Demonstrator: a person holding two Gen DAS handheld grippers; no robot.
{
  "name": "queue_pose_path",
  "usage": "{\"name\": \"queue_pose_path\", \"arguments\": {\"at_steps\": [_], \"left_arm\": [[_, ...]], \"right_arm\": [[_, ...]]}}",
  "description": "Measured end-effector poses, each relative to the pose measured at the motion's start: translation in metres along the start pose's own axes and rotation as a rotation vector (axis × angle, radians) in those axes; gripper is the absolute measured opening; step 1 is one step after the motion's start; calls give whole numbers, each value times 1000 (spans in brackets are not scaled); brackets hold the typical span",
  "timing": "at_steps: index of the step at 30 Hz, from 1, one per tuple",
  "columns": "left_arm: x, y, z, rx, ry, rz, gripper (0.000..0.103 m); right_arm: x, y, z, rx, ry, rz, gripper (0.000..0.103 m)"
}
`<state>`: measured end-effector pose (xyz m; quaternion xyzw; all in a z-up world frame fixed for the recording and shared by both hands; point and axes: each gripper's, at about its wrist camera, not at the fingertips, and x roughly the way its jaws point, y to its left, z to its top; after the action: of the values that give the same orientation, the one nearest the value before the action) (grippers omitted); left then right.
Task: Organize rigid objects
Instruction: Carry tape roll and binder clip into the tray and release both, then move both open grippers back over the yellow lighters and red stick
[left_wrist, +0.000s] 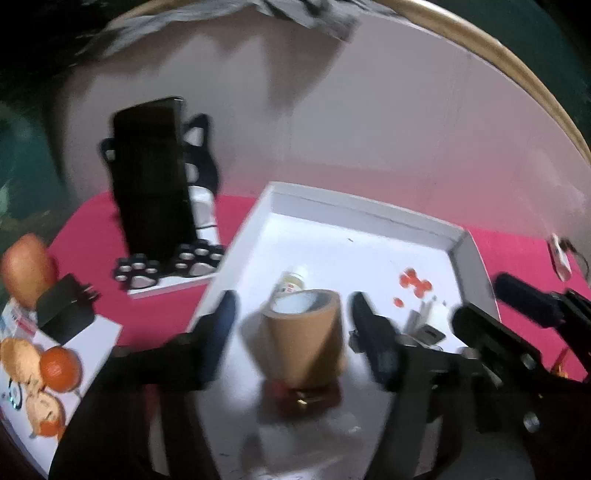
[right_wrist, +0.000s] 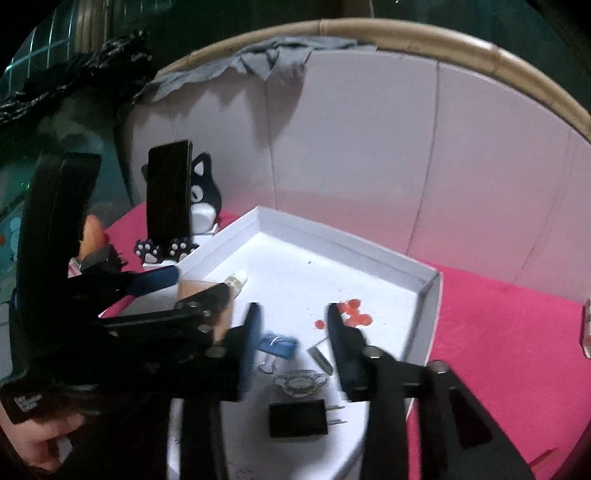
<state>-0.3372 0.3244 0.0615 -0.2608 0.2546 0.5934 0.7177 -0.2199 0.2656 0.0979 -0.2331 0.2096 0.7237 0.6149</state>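
Note:
A brown tape roll (left_wrist: 304, 338) stands in the white tray (left_wrist: 369, 212), on a dark red object (left_wrist: 306, 398). My left gripper (left_wrist: 291, 325) is open, its fingers on either side of the roll and apart from it. A small bottle (left_wrist: 293, 282) lies behind the roll. My right gripper (right_wrist: 293, 325) is open and empty above the tray (right_wrist: 343, 236), over a blue clip (right_wrist: 279, 345), a metal piece (right_wrist: 321, 356) and a clear round item (right_wrist: 301, 382). A black plug adapter (right_wrist: 299, 417) lies nearer. Red beads (right_wrist: 352, 314) lie ahead.
A black phone (left_wrist: 151, 181) leans on a cat-shaped stand (left_wrist: 201, 147) at the back left. Fruit (left_wrist: 59, 367) and a black charger (left_wrist: 66, 308) lie on a white board at the left. Pink cloth (right_wrist: 498, 332) covers the table; a white backboard (right_wrist: 369, 147) stands behind.

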Motion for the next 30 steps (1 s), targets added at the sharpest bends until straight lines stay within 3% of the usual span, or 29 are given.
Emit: {"name": "queue_pose_path", "arguments": {"at_steps": [2, 3, 12, 21, 30], "left_arm": [[-9, 9, 1, -33, -33, 21, 88], [-13, 12, 1, -43, -46, 28, 92], [-51, 16, -2, -61, -137, 54, 93], [-72, 11, -11, -83, -140, 31, 93], [-84, -18, -17, -28, -138, -1, 93]], "right_arm": [[-6, -4, 1, 16, -26, -15, 96], [-10, -4, 2, 19, -42, -14, 102], [-39, 9, 1, -31, -94, -51, 103], [-63, 9, -6, -33, -121, -62, 103], [-81, -12, -13, 4, -140, -76, 103]]}}
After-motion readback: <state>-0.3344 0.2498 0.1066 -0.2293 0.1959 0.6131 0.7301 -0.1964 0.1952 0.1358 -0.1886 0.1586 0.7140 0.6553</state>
